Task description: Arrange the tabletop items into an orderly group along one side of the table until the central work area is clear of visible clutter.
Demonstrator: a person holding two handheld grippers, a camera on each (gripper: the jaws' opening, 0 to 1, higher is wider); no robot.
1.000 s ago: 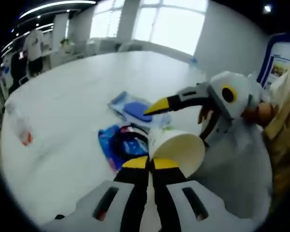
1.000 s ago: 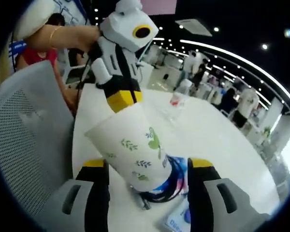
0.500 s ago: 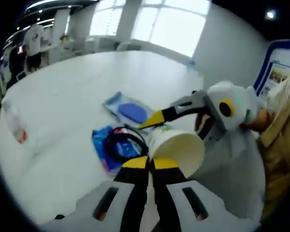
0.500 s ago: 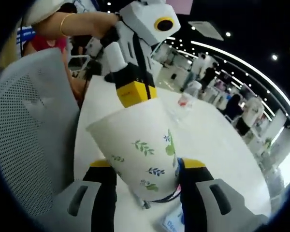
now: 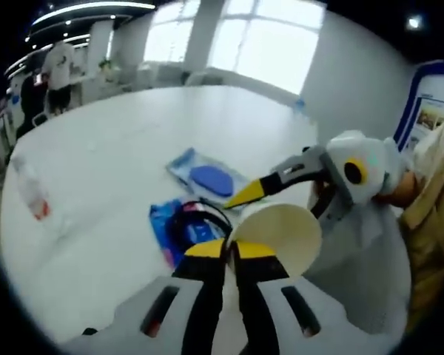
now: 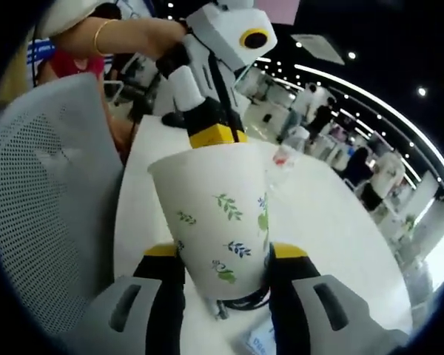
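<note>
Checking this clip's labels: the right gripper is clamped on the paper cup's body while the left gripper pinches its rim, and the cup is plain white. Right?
Not quite. The paper cup carries printed leaves, as the right gripper view shows. The right gripper does clamp its body and the left gripper pinches its rim.

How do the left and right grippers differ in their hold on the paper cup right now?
The left gripper pinches the paper cup at its rim, jaws nearly together; the right gripper clamps around the cup's lower body, jaws spread to its width. The left gripper reaches the cup from its open top, the right from its base end. Both have yellow-tipped jaws and both are shut on the cup.
</note>
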